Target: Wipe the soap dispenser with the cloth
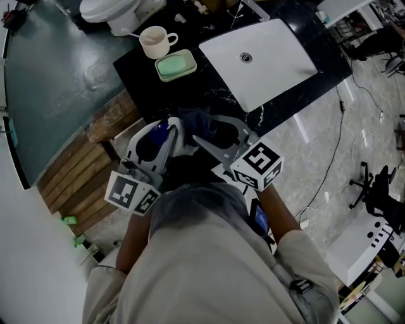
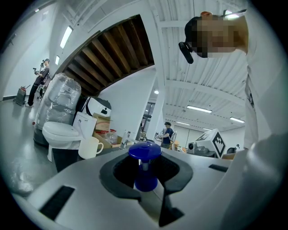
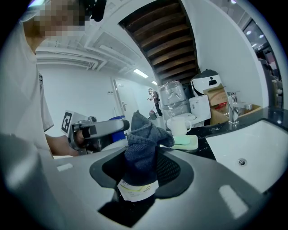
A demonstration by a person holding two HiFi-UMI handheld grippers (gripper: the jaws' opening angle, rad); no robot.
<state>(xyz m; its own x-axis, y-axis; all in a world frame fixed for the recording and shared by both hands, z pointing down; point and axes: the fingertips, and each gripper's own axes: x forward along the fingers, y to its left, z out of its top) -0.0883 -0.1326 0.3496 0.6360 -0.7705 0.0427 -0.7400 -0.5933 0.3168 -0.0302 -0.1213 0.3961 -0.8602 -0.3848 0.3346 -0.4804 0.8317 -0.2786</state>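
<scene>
The soap dispenser is blue with a round pump head. It stands upright between the jaws of my left gripper, which is shut on its neck. In the head view the soap dispenser shows as a blue spot inside the left gripper, just off the counter's front edge. My right gripper is shut on a dark grey-blue cloth with a white label, bunched upward. In the head view the cloth sits close beside the dispenser, held by the right gripper. The right gripper view shows the left gripper to the cloth's left.
A black counter carries a white sink, a green soap dish and a white mug. A toilet stands behind it, wooden slats at the left. A faucet rises by the sink.
</scene>
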